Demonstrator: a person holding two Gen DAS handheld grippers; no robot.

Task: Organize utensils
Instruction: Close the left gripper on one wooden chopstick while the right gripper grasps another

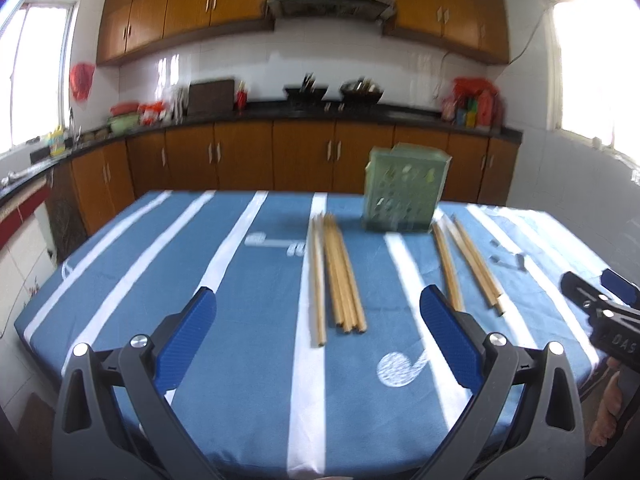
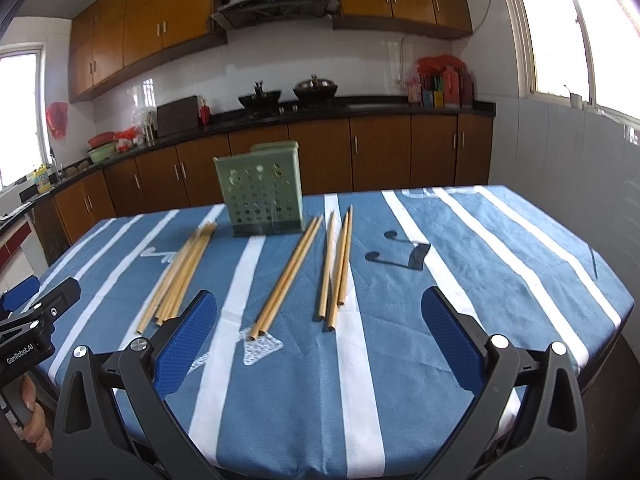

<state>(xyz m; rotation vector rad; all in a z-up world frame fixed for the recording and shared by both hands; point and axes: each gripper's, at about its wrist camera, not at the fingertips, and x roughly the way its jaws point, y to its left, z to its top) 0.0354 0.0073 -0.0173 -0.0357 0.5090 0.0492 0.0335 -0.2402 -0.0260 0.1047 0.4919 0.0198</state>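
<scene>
A green perforated utensil holder (image 1: 405, 189) (image 2: 262, 189) stands upright at the far side of the table. Wooden chopsticks lie flat in front of it: a left bundle (image 1: 340, 276) (image 2: 180, 272), a pair (image 1: 448, 268) (image 2: 288, 276) and a further few (image 1: 478, 266) (image 2: 338, 268) to the right. My left gripper (image 1: 316, 320) hovers open over the near table, in front of the left bundle, holding nothing. My right gripper (image 2: 320, 320) is open and empty too, just short of the middle pair's near ends. Each gripper shows at the edge of the other's view.
The table wears a blue cloth with white stripes (image 2: 460, 280). Behind it runs a kitchen counter (image 2: 360, 106) with woks, bottles and bowls, above wooden cabinets. A person's hand (image 2: 34, 420) grips the left tool's handle. Windows sit on both sides.
</scene>
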